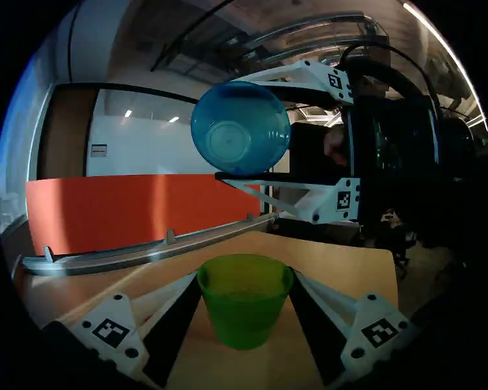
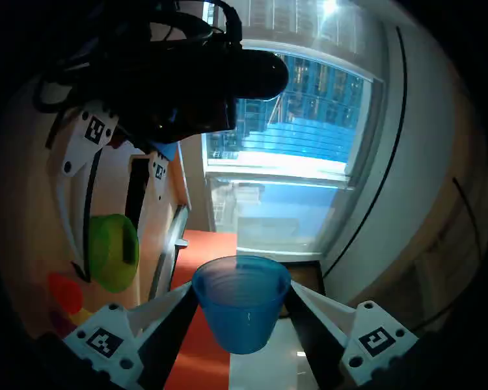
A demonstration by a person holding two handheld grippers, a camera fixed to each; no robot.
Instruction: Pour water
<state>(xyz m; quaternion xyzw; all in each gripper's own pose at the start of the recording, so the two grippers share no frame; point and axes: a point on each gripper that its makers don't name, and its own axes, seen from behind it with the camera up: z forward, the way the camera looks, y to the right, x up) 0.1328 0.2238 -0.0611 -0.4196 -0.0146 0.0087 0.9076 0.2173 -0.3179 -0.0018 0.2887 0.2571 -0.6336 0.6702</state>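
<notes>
The right gripper [image 2: 241, 288] clasps the blue cup [image 1: 241, 128] tipped on its side, mouth above and seemingly just beyond the upright green cup [image 1: 244, 305], which the left gripper [image 1: 244, 281] grips near the surface's [image 1: 348, 266] far edge.

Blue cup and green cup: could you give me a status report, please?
Left gripper jaws shut on green cup, upright over table. Right gripper jaws shut on blue cup, tipped sideways above it. Green cup's mouth unobstructed.

A wooden table [image 1: 348, 260] meets an orange partition [image 1: 133, 208]; a bright window [image 2: 296, 149] shows tall buildings.
</notes>
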